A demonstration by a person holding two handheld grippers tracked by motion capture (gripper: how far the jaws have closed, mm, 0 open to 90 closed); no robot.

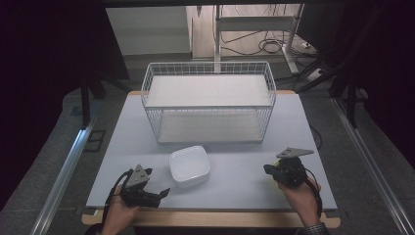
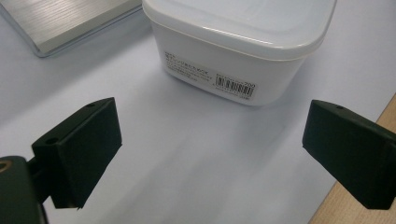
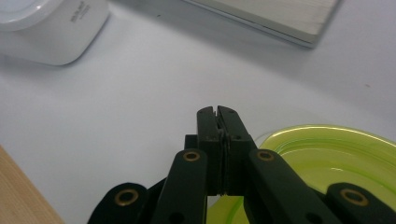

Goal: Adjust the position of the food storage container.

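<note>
A white square container (image 1: pixel 190 165) sits at the middle of the table's near half. It has a barcode label on its side (image 2: pixel 233 42) and also appears at the top left of the right gripper view (image 3: pixel 46 32). My left gripper (image 1: pixel 159 193) is just left of it and points at it. Its jaws (image 2: pixel 210 135) stand wide open with bare table between them. My right gripper (image 1: pixel 266 169) is held at the right. Its jaws (image 3: pixel 218 112) are shut, apparently on the rim of a translucent yellow-green plate (image 3: pixel 336 158) that lies under them.
A white wire basket (image 1: pixel 208 103) with a flat floor stands across the back of the grey table (image 1: pixel 244 181). Its base edge (image 2: pixel 65 23) (image 3: pixel 280 18) lies beyond the container. A wooden strip (image 1: pixel 210 218) borders the table's near edge.
</note>
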